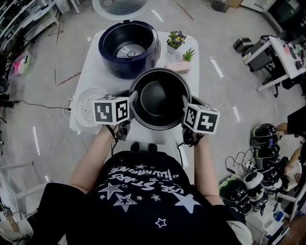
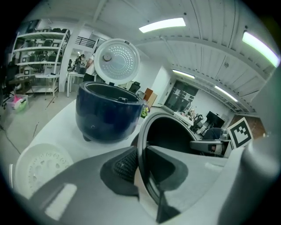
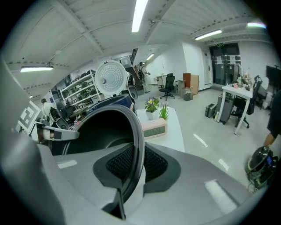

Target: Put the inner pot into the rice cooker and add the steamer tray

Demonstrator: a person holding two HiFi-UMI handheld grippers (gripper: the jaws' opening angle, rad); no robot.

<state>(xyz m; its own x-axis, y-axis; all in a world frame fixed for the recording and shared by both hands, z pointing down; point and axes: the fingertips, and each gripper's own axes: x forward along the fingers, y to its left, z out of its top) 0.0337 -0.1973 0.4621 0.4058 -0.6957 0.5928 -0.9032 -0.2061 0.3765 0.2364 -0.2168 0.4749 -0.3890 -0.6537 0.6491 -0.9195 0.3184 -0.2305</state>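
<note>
You have the inner pot (image 1: 160,98) pinched at two opposite points of its rim. The left gripper (image 1: 132,104) is clamped on the left edge and the right gripper (image 1: 184,106) on the right edge. In each gripper view one ribbed pad sits inside the pot wall and the other outside, both tight against the thin metal. That matched hold looks chosen to keep the pot level and stop it swinging, since a single pinch on so thin a lip would probably let it tip.

The pot sits in the centre of the head view, mouth up and empty, just below the rice cooker (image 1: 128,48) in the frame. I cannot tell for sure whether it is clear of the table (image 1: 91,72).

The cooker stands open at the upper middle, its lid (image 1: 122,7) swung back, so the cavity is free to take the pot from above.

The steamer tray (image 1: 88,106), a white perforated disc, lies flat at the table's left edge. It is beside your left gripper and out of the pot's path, ready for its turn once the pot is seated.

Two potted plants (image 1: 180,45) and a pink clock (image 1: 177,67) stand just right of the cooker, so mind them on that side.
</note>
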